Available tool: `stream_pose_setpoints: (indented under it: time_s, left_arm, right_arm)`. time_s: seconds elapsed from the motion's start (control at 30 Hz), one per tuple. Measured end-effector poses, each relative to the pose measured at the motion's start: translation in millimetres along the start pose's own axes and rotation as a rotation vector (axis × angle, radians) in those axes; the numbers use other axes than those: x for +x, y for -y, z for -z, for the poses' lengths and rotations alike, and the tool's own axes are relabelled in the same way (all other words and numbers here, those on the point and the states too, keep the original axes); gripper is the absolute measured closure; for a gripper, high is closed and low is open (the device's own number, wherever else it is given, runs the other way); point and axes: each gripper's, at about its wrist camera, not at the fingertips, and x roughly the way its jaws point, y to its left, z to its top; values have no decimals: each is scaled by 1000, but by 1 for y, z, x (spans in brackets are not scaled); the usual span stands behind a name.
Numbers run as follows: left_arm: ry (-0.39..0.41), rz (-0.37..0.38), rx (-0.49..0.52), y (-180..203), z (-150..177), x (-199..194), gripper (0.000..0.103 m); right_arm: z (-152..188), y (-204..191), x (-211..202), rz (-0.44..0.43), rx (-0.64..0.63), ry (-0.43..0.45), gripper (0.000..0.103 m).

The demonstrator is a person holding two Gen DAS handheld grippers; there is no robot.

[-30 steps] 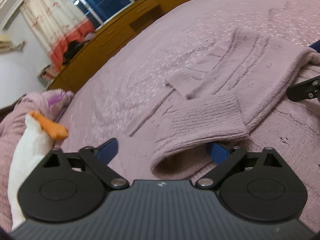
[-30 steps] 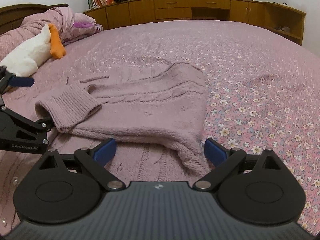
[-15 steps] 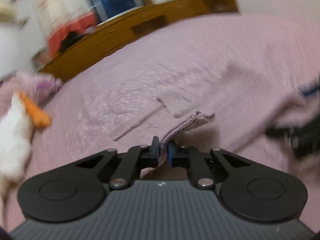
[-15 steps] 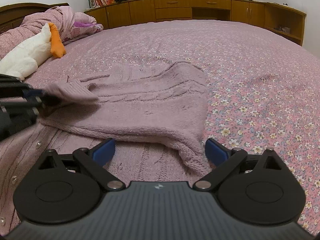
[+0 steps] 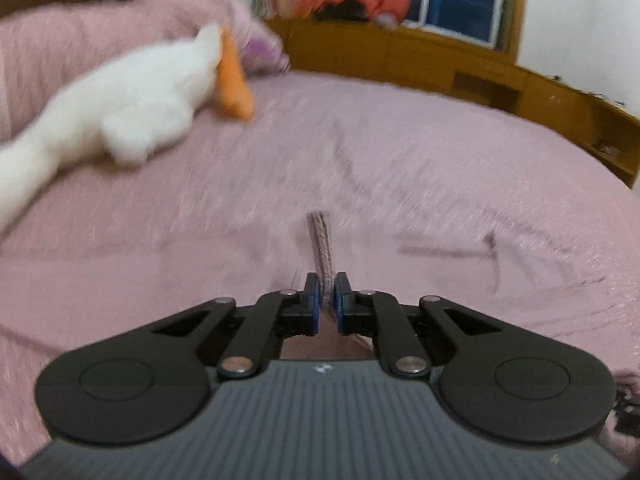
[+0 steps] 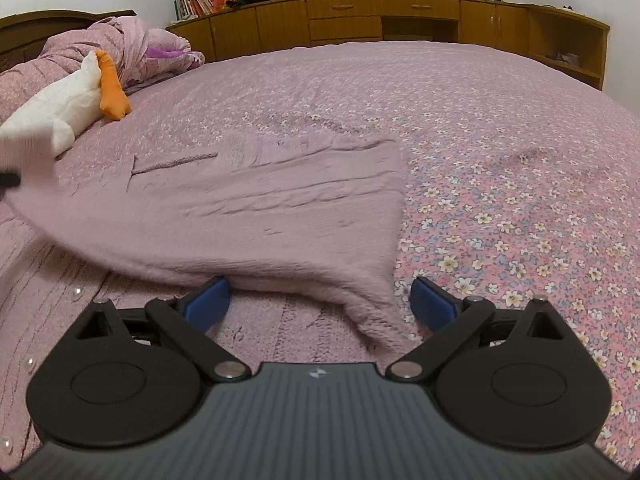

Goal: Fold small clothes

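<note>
Sweater, mauve cable-knit wool (image 6: 256, 216), lies spread on the pink flower-print bedspread (image 6: 520, 200). Left wrist view, badly blurred: the left tool (image 5: 327, 300) has its blue pads pressed together on a ribbed edge of that knit, which sticks up between them. A white plush goose with an orange beak (image 5: 132, 108) lies beyond, by the pillows. Right wrist view: the right tool (image 6: 320, 304) is spread wide and holds nothing, its blue pads either side of the sweater's near corner. The far left edge of the sweater rises off the bed. Wooden cabinets (image 6: 400, 20) line the far wall.
</note>
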Motion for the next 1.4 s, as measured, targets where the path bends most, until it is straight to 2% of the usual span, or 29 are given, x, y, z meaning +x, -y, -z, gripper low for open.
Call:
stream_pose_setpoints:
  time_s: [0.17,0.33,0.47,0.57,0.6,0.63,0.73,0.93,1.07,1.23,1.4]
  left_arm:
    - [-67,-31,-22,-11,25,10,93]
    - [-54,-39,-34,-18,38,-1,93]
    - [-52,-37,-37,-24,37,-2,93]
    - [-79,-23,-48,-30,40,4,89]
    - [-85,-24,-52,-32,40,4,83]
    - [-87,-34,-53,-34,40,3,74]
    - [-81,-84,-48,-37,40,0,58]
    - [-100,-112,-26,-45,42,5,48]
    - [-95,-124,22,-41,42,6,46]
    - [-117,-116,-8,-49,34,-2,46]
    - [-97,-146,1,-67,19,-23,47]
  right_arm:
    - [-1,7,-3,19,17,16,3]
    - [-3,17,-9,59,68,59,3]
    - [-3,24,-11,59,96,59,3]
    - [-2,23,-10,58,93,53,3]
    - [-2,22,-10,58,88,54,3]
    - [-1,22,-11,58,85,55,3]
    - [-1,21,-11,57,83,54,3]
    - [-1,20,-9,45,81,49,3]
    - [1,18,1,61,51,1,1]
    - [2,19,1,53,51,8,0]
    - [3,21,-2,45,61,32,0]
